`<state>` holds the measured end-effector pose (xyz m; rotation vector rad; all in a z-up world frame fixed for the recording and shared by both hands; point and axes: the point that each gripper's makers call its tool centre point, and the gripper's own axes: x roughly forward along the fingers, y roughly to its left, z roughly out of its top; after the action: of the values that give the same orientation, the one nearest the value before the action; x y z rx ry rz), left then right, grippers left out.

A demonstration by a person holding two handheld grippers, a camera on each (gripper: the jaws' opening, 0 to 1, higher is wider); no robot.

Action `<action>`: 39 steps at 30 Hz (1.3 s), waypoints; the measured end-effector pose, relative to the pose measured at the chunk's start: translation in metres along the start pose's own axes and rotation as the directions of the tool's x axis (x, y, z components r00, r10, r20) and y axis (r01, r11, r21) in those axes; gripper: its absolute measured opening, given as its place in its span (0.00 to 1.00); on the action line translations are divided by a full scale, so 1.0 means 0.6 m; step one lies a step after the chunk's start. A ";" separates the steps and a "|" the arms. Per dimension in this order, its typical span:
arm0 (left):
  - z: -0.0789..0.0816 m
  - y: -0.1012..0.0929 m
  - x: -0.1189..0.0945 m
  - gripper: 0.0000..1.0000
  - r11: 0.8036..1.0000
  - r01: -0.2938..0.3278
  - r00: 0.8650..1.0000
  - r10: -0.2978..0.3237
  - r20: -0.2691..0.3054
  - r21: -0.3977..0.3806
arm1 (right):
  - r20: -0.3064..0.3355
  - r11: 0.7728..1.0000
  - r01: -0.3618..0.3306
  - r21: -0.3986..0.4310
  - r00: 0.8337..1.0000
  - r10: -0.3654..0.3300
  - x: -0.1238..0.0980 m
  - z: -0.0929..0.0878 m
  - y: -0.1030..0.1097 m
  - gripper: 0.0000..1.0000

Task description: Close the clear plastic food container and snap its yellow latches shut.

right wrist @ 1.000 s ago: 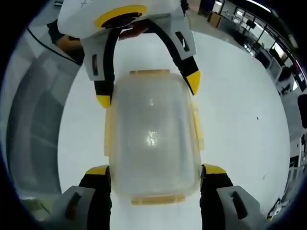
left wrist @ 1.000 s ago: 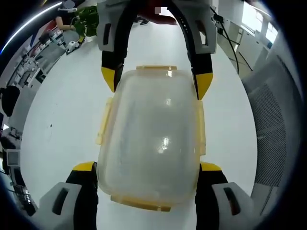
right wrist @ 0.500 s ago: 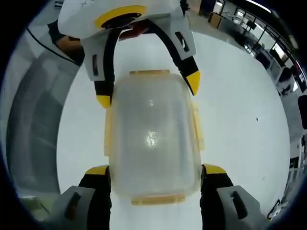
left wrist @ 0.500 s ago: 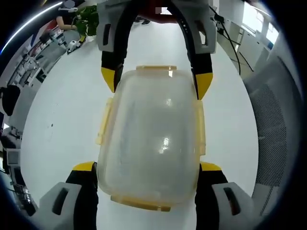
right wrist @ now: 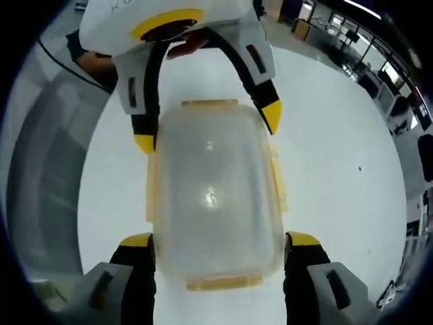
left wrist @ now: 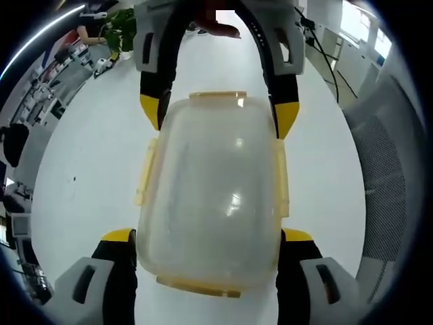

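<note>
Both cams looked down close on the clear container [left wrist: 211, 196] from opposite ends, facing each other. Each view's far side caught the other tongs; shared: container and white tabletop [right wrist: 325, 135].

A white tabletop [left wrist: 88, 169] spreads under everything, bare and glossy. In the left gripper view a green potted plant [left wrist: 122, 27] stands past its far edge, with cluttered desks [left wrist: 47, 88] beyond and black cables [left wrist: 331, 64] trailing toward a grey perforated panel [left wrist: 385, 183]. In the right gripper view, office desks [right wrist: 379, 68] line the background, and a grey panel [right wrist: 47, 169] runs along the table's other side.
</note>
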<state>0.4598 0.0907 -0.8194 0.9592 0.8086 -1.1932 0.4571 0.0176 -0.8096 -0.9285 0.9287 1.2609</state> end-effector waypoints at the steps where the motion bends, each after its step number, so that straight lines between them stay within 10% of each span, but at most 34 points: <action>1: -0.001 -0.001 -0.001 0.86 1.000 -0.001 1.000 0.001 0.000 -0.002 | 0.001 1.000 0.007 -0.001 1.000 -0.007 -0.001 -0.001 0.000 0.80; 39: -0.004 -0.028 -0.071 0.94 0.964 -0.122 0.981 0.153 0.121 -0.236 | 0.095 0.952 0.180 0.249 0.973 -0.209 -0.063 -0.024 0.046 0.89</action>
<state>0.4346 0.1077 -0.7847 0.7245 0.7376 -1.0100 0.4262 -0.0066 -0.7809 -0.7266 0.8497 1.0002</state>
